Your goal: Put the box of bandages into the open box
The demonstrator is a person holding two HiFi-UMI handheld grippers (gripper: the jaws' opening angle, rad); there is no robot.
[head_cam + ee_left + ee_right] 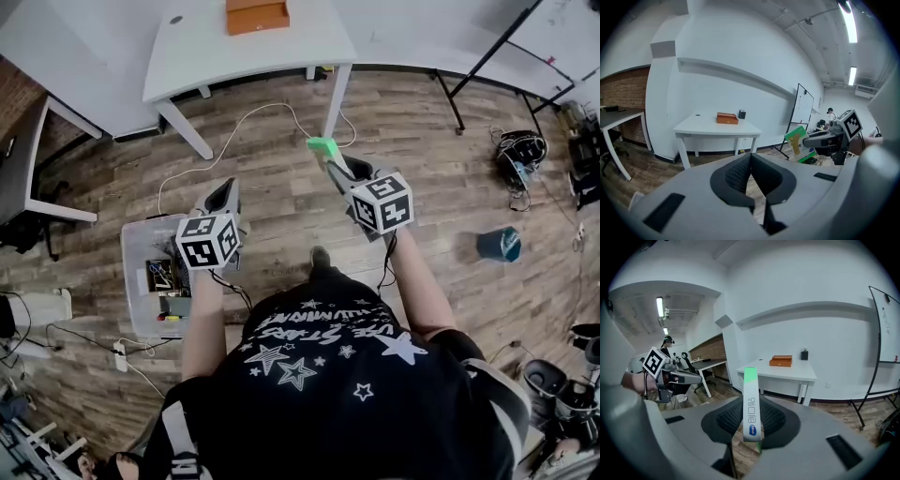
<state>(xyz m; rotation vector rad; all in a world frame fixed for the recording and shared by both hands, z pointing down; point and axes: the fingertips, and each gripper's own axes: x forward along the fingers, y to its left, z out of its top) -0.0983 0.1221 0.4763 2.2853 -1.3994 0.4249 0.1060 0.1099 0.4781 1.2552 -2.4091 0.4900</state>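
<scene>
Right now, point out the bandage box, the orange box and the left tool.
bandage box [751, 404]: right gripper view, printed narrow side.
orange box [256, 15]: head view, visible middle.
left tool [750, 156]: left gripper view, between fingertips.

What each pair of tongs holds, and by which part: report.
Right tongs: the bandage box, pinched across its broad faces near one end. Left tongs: shut, nothing held.

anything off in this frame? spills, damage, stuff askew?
Nothing spilled or damaged. The bandage box sits pinched edge-on in the right gripper, held in the air well short of the orange box on the white table. The only untidy thing is a white cable looping loose over the wooden floor before the table.
</scene>
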